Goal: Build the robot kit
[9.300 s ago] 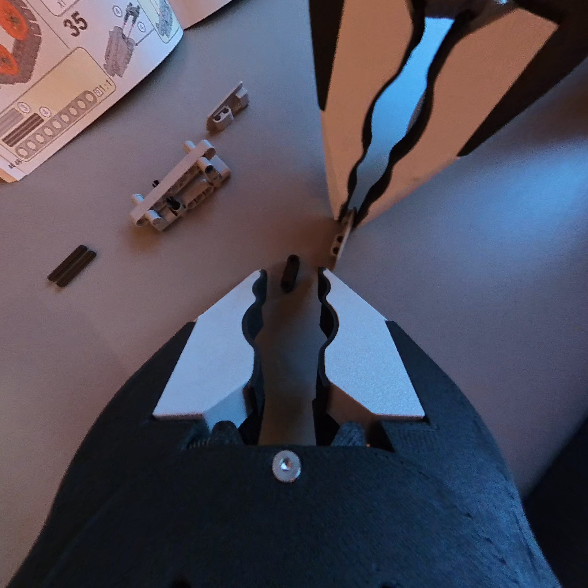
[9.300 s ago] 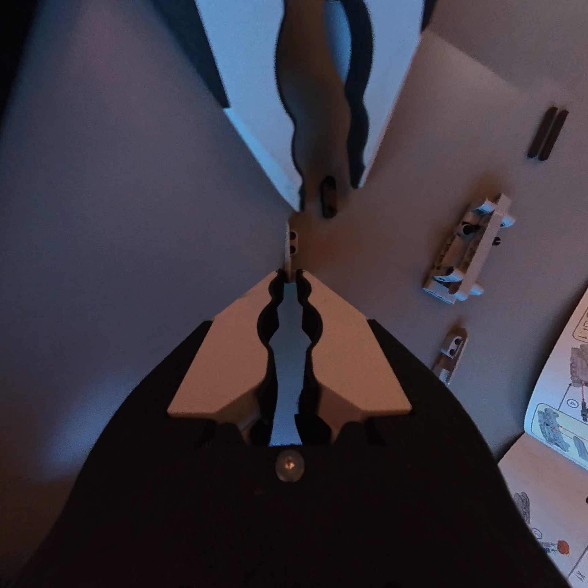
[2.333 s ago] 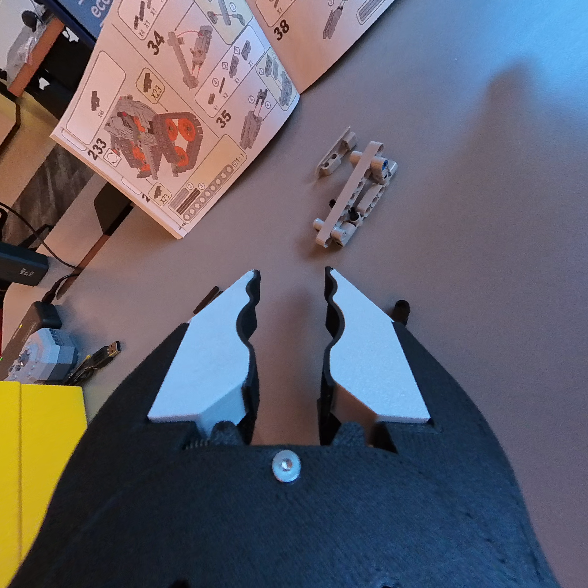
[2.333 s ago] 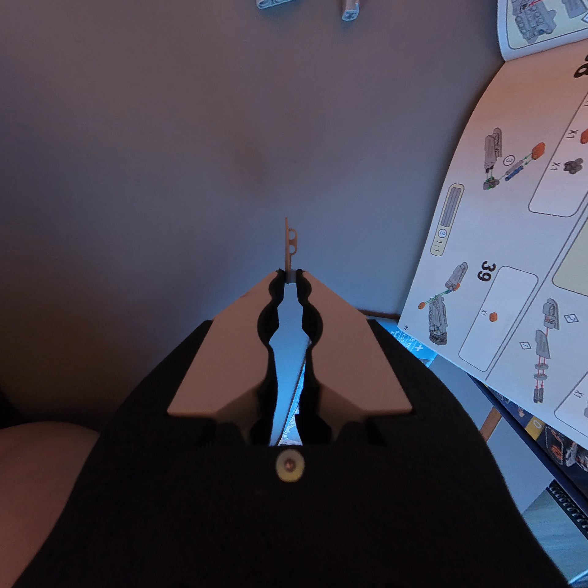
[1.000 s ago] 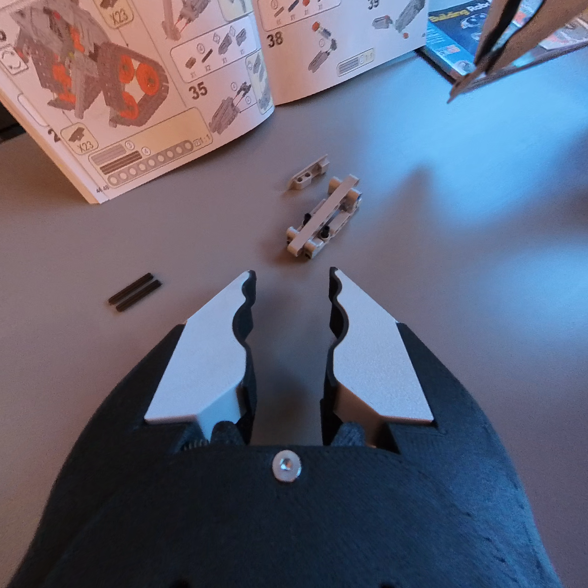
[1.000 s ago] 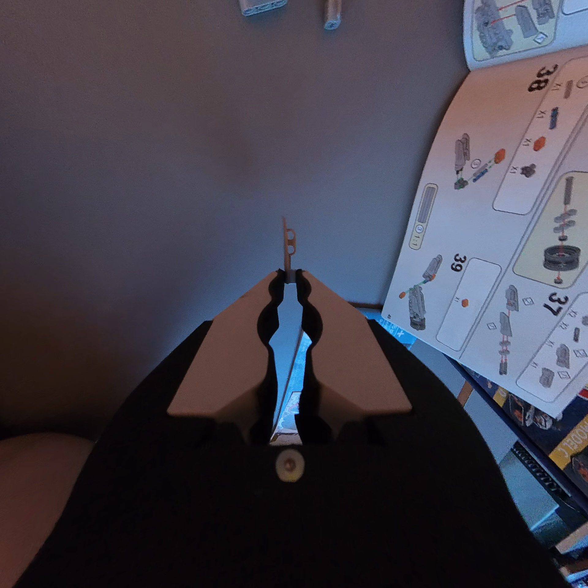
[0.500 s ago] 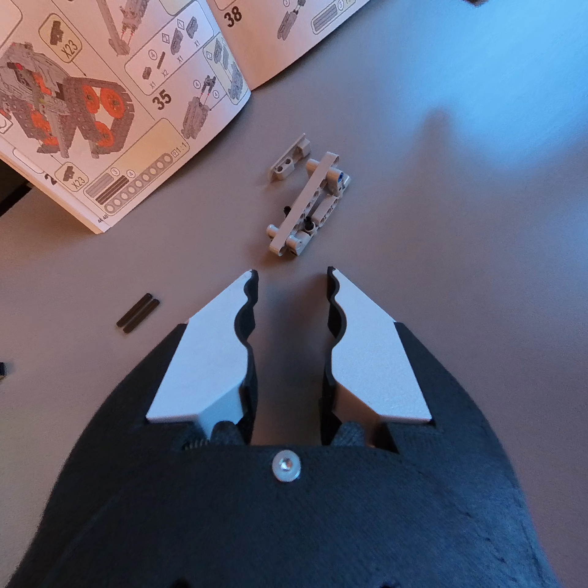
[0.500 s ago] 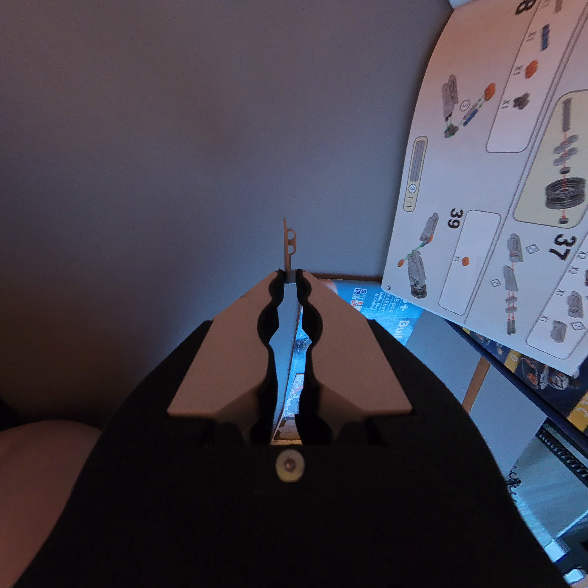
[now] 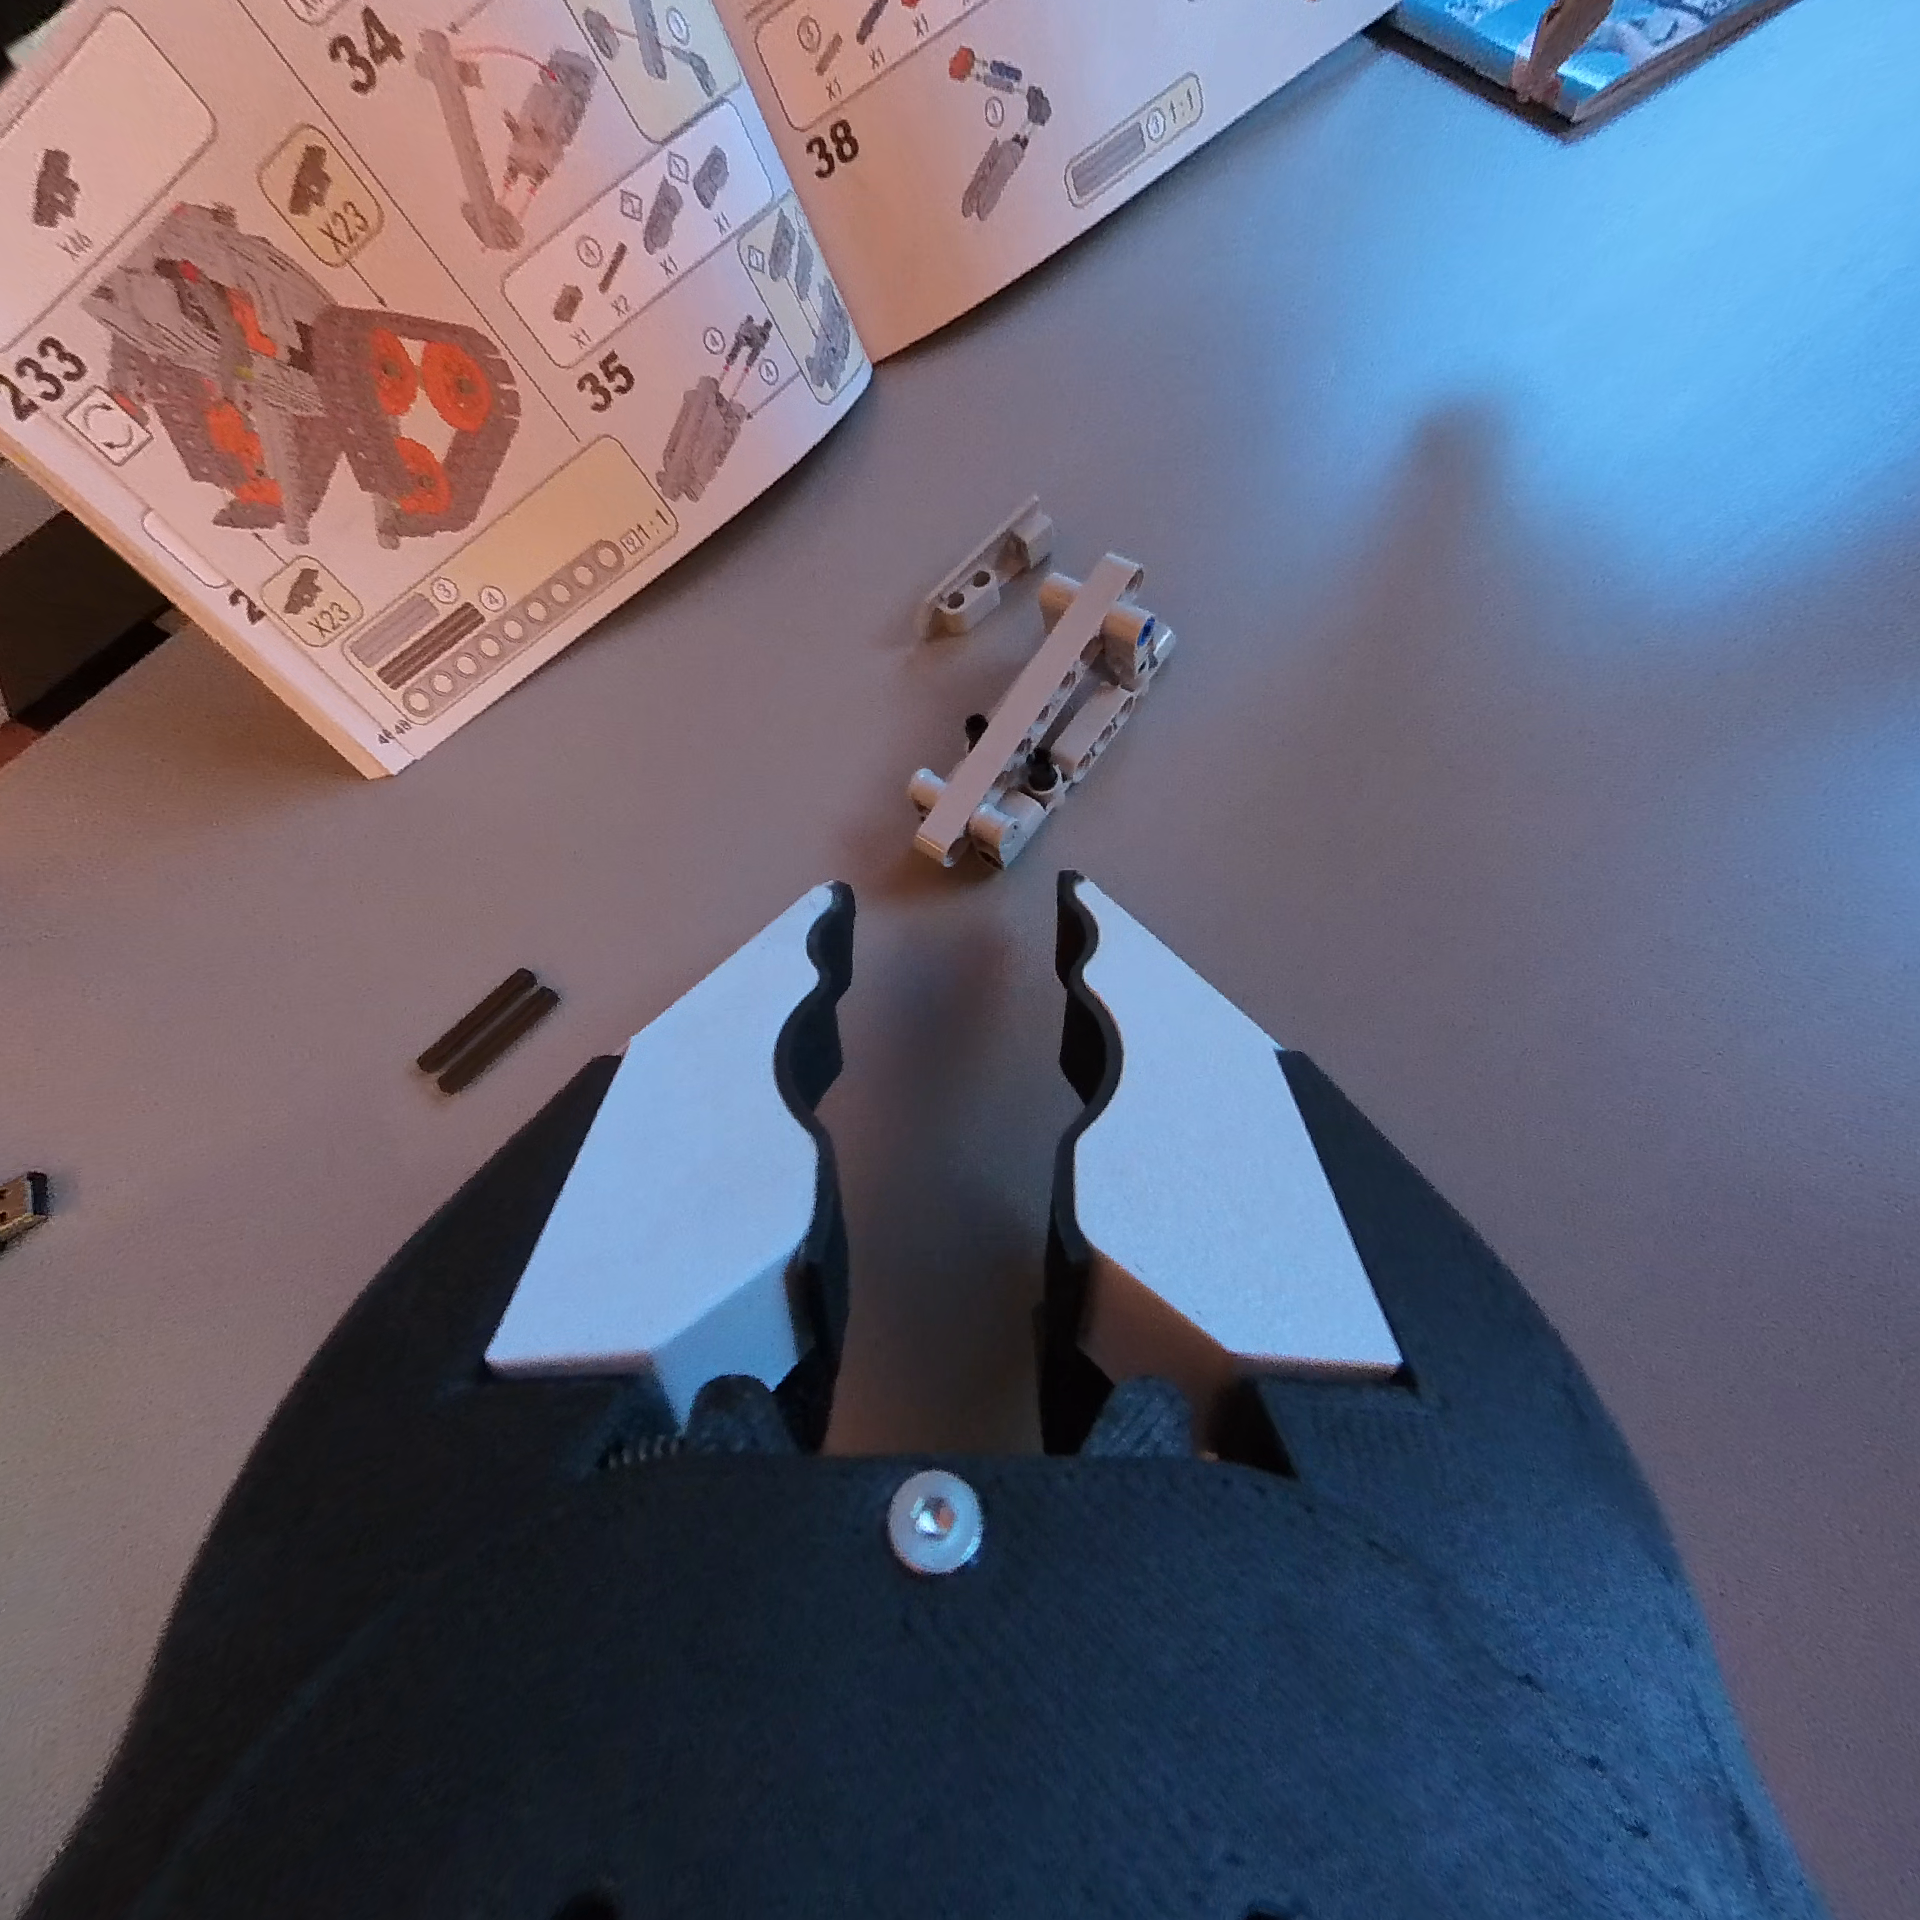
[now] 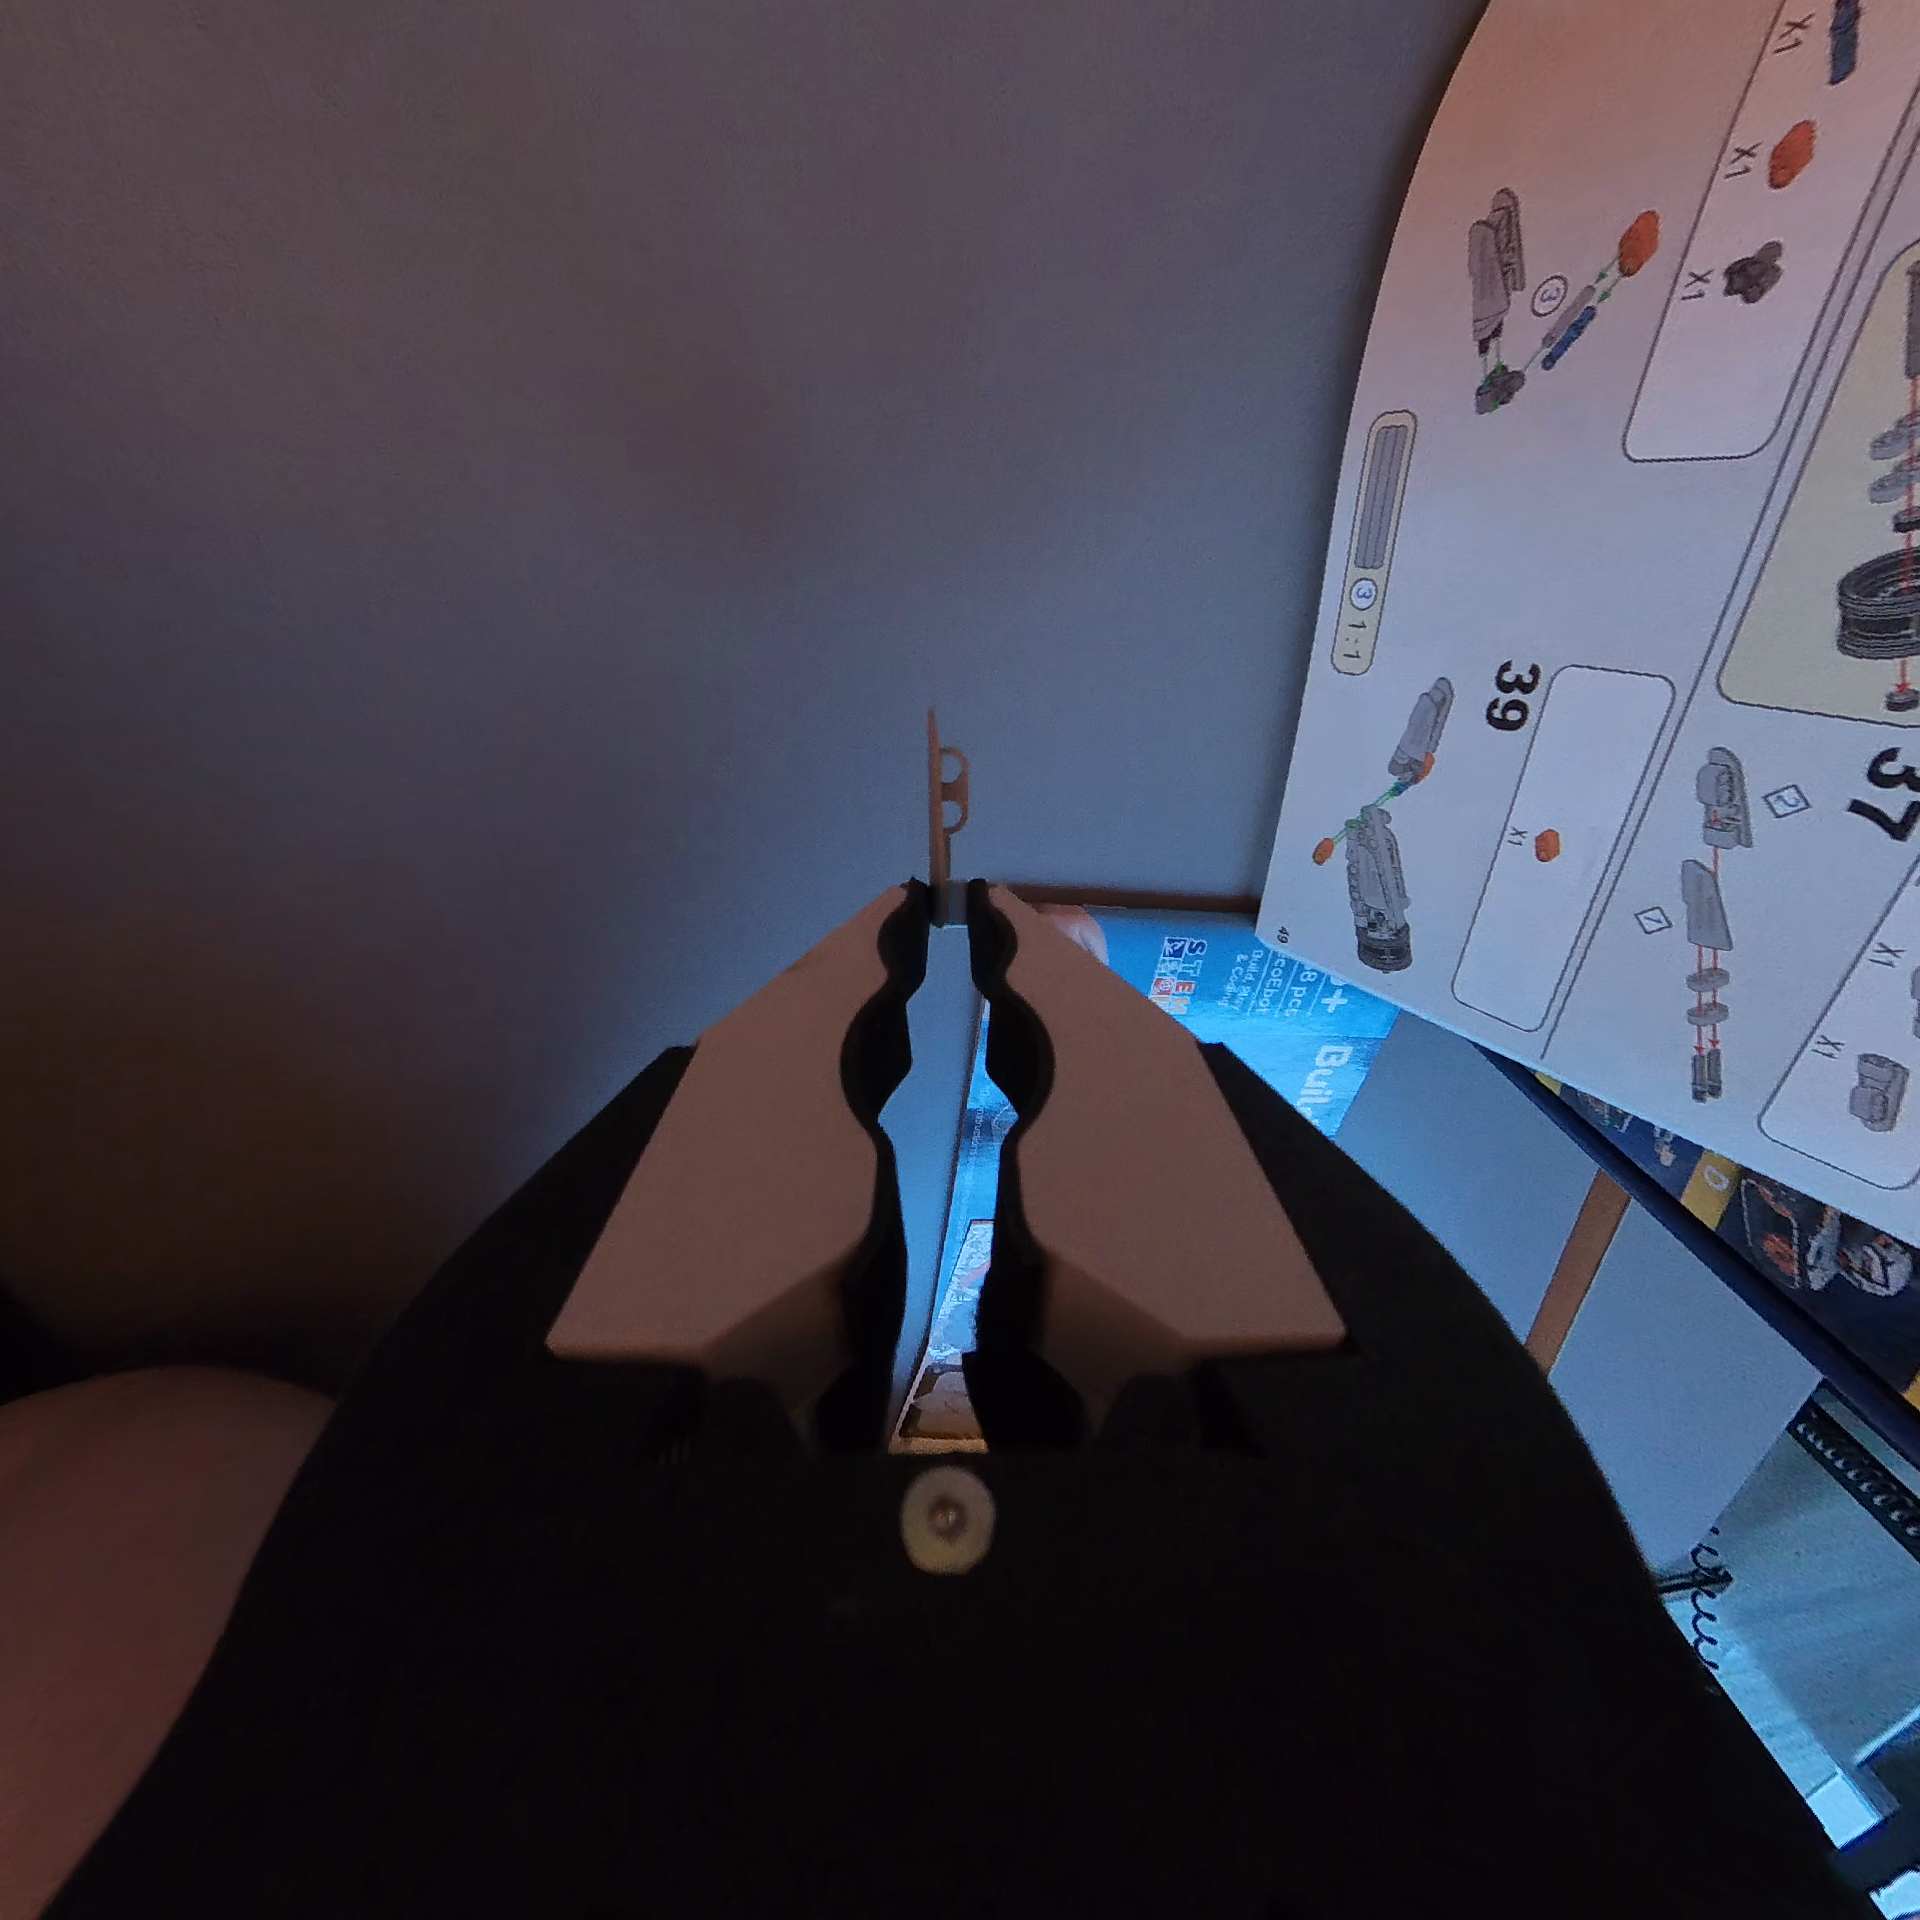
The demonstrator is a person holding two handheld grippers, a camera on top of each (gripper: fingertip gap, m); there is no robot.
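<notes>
My left gripper is open and empty, just above the grey table, with its tips close to the near end of a small grey brick assembly. A loose grey piece with two holes lies just beyond the assembly. Two black rods lie side by side to the left of the left gripper. My right gripper is shut on a thin grey piece with two holes, which sticks out past its tips above the table near the edge.
An open instruction booklet lies at the far left of the table and also shows in the right wrist view. A blue box sits below the table edge. A small plug lies at the left edge. Tip to tip, the grippers are about 25 cm apart. It is some 20 cm from my left tips to the small plug.
The left gripper has shifted so the brick assembly sits closer to its tips. The right gripper, still holding the thin piece, has drifted toward the table edge; the loose parts have left its view.
</notes>
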